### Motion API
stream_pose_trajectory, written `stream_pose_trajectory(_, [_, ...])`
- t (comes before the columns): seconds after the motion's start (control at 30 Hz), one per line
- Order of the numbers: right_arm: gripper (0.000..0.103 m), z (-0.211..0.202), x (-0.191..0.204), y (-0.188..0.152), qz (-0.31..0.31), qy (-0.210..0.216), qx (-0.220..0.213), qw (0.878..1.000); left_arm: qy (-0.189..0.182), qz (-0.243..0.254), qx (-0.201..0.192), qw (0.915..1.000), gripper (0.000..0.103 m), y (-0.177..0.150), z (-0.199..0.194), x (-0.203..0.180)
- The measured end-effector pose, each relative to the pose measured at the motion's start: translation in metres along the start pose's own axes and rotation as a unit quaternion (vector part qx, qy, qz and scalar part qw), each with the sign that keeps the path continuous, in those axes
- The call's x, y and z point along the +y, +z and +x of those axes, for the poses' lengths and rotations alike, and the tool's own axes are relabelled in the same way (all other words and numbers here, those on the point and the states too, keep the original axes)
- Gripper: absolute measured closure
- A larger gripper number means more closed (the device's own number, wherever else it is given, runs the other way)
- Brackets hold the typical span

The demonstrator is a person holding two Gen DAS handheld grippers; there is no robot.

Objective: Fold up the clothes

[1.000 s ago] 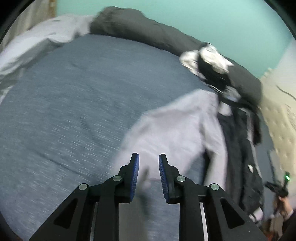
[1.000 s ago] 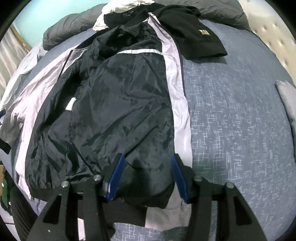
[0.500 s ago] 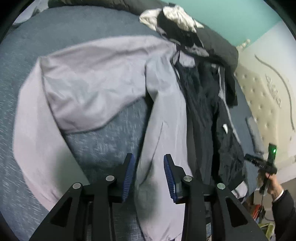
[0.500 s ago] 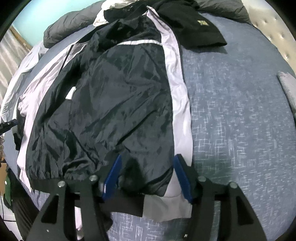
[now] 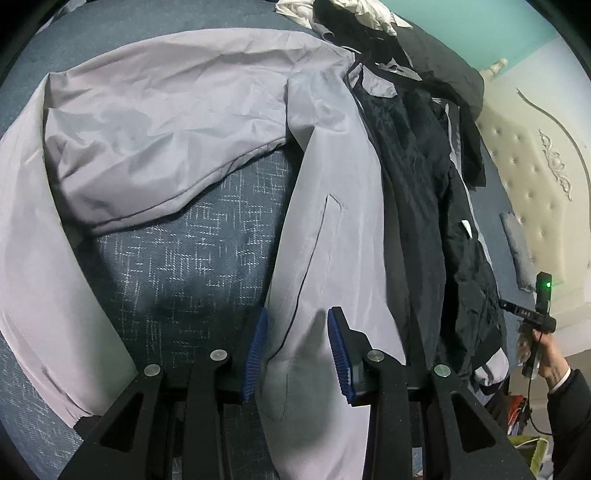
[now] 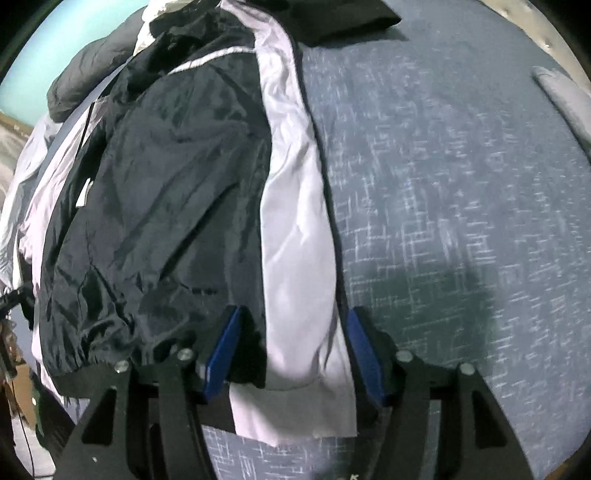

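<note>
A jacket lies spread open on the blue patterned bed [image 5: 192,251]. It has a pale grey shell [image 5: 332,221] and a black lining [image 6: 177,192]. Its grey sleeve [image 5: 166,110] stretches out to the left. My left gripper [image 5: 296,312] points down over the lower part of the grey front panel. Its jaws stand apart, with fabric lying beneath the gap and not pinched. My right gripper [image 6: 294,310] hangs low over the jacket's hem. The pale front strip [image 6: 295,206] runs between its jaws, which are closing; the blue pads [image 6: 225,347] do not press on the cloth.
A heap of black and white clothes [image 5: 354,14] sits at the head of the bed. A black garment [image 6: 343,18] lies beyond the jacket. A folded grey-blue piece [image 6: 565,96] lies near the tufted headboard [image 5: 535,177]. A person's hand [image 5: 546,354] holds a black device with a green light.
My left gripper swung from bare bed onto the jacket's grey front panel, sank, and its jaws widened. My right gripper dropped toward the hem and shifted right, over the pale strip.
</note>
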State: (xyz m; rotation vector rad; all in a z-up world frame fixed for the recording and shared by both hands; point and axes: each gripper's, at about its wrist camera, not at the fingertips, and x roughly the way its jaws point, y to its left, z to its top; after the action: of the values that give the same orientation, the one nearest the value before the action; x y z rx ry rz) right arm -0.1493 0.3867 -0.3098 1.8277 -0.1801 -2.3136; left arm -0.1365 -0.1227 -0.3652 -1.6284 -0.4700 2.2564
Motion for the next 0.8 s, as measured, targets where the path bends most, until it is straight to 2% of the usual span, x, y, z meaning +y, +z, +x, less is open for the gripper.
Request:
stream_pose_trajectory(0.1, [0.07,0.0,0.004,-0.002,-0.016,0.013,-0.004,1.0,0.001,0.005,-0.002,1.0,0.066,0.001,-0.004,-0.002])
stream_pose_trajectory(0.13, [0.074,-0.002,0.005,-0.002,-0.018,0.016,-0.006,1.0,0.0,0.006,-0.003,1.0,0.066,0.002,-0.005,-0.003])
stream_pose_trajectory(0.2, [0.092,-0.006,0.009,-0.003,-0.026,0.022,-0.013,0.999,-0.001,0.007,-0.006,1.0,0.066,0.003,-0.008,-0.003])
stream_pose_trajectory(0.23, [0.095,-0.013,0.012,-0.003,-0.029,0.022,-0.024,0.999,-0.002,0.008,-0.008,0.9999,0.066,0.003,-0.01,-0.004])
stream_pose_trajectory(0.4, [0.097,-0.057,0.038,0.005,-0.065,0.029,-0.088,0.994,-0.005,0.009,-0.016,0.9998,0.066,0.006,-0.019,-0.002])
stream_pose_trajectory(0.57, [0.097,-0.103,0.099,0.026,-0.124,0.096,-0.137,0.978,-0.014,-0.001,-0.035,0.9993,0.066,0.01,-0.033,0.0])
stream_pose_trajectory(0.7, [0.097,-0.116,0.173,0.031,-0.199,0.157,-0.142,0.957,-0.017,-0.003,-0.043,0.9989,0.066,0.01,-0.042,0.001])
stream_pose_trajectory(0.8, [0.097,-0.105,0.228,0.028,-0.251,0.186,-0.113,0.943,-0.021,-0.001,-0.044,0.9988,0.066,0.009,-0.046,-0.001])
